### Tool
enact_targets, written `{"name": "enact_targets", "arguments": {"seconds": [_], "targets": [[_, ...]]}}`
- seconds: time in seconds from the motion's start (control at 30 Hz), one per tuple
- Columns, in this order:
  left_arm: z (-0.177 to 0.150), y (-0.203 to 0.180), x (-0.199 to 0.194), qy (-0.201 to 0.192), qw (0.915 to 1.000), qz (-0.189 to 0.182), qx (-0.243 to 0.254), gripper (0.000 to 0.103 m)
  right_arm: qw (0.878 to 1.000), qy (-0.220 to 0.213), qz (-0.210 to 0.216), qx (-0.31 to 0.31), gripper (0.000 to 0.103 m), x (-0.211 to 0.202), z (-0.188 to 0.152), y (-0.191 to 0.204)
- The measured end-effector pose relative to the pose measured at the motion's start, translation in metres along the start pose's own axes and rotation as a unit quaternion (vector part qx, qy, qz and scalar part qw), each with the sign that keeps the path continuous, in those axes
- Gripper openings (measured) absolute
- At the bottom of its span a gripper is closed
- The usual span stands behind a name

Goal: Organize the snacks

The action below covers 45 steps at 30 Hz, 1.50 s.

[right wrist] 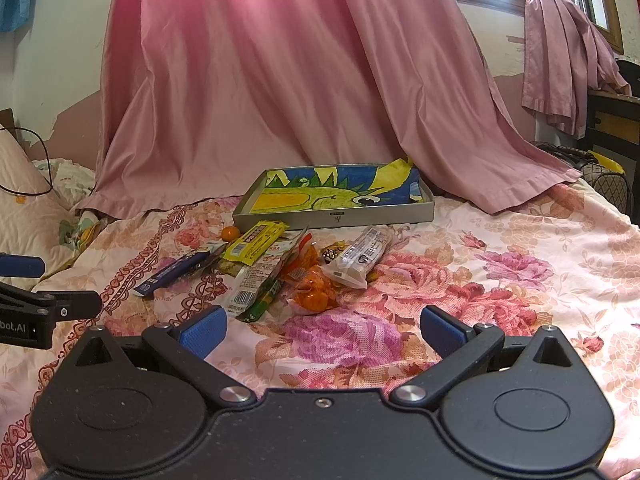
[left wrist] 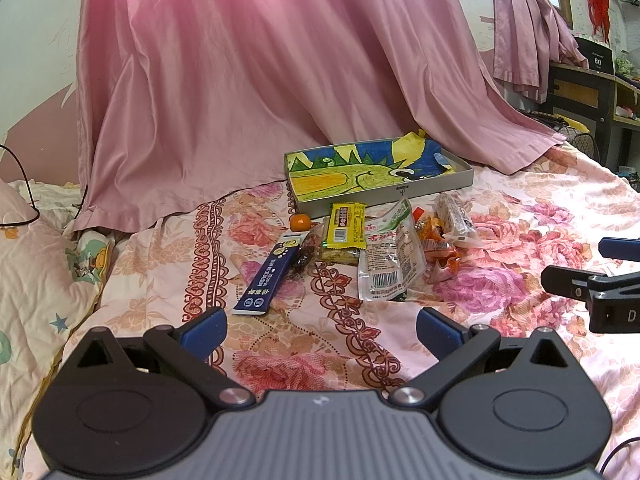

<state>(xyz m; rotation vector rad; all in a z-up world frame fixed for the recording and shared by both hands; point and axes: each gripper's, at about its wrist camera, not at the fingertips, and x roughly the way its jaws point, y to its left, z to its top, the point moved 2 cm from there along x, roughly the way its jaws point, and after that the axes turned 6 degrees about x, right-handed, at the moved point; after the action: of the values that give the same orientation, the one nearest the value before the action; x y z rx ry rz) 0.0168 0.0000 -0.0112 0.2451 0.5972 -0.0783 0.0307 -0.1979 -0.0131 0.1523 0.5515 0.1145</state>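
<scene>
A pile of snacks lies on the floral bedspread in front of a shallow grey box (left wrist: 436,189) (right wrist: 384,214) lined with a dinosaur drawing. In the pile are a dark blue stick pack (left wrist: 270,276) (right wrist: 176,272), a yellow bar (left wrist: 346,226) (right wrist: 256,245), a clear white pouch (left wrist: 390,264) (right wrist: 256,284), orange wrapped sweets (left wrist: 438,248) (right wrist: 314,294), a clear sausage pack (left wrist: 454,216) (right wrist: 360,258) and a small orange fruit (left wrist: 300,222) (right wrist: 230,233). My left gripper (left wrist: 322,330) is open, short of the pile. My right gripper (right wrist: 323,330) is open too, nothing between its fingers.
A pink curtain (left wrist: 256,80) drapes onto the bed behind the box. A pillow (left wrist: 36,280) and a black cable (left wrist: 16,184) lie at the left. A dark cabinet (left wrist: 580,92) stands at the far right. The right gripper's fingers show at the left wrist view's right edge (left wrist: 592,292).
</scene>
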Motion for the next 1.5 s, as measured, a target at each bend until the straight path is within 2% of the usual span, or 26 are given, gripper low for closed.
{"name": "enact_targets", "arguments": {"seconds": [0.7, 0.9, 1.17, 1.5], "targets": [[-0.003, 0.005, 0.002, 0.002, 1.0000, 0.002, 0.002, 0.103, 1.000, 0.001, 0.000, -0.001, 0.102, 0.000, 0.000, 0.001], [-0.001, 0.003, 0.006, 0.010, 0.9998, 0.016, -0.003, 0.103, 1.000, -0.001, -0.002, -0.011, 0.102, -0.002, 0.003, 0.002], [0.022, -0.004, 0.012, 0.019, 0.9992, 0.035, -0.007, 0.103, 1.000, 0.002, 0.000, -0.023, 0.102, -0.011, 0.027, -0.007], [0.057, -0.016, 0.014, 0.014, 0.9980, 0.040, -0.048, 0.103, 1.000, 0.005, -0.021, -0.016, 0.102, -0.018, 0.056, -0.028]]}}
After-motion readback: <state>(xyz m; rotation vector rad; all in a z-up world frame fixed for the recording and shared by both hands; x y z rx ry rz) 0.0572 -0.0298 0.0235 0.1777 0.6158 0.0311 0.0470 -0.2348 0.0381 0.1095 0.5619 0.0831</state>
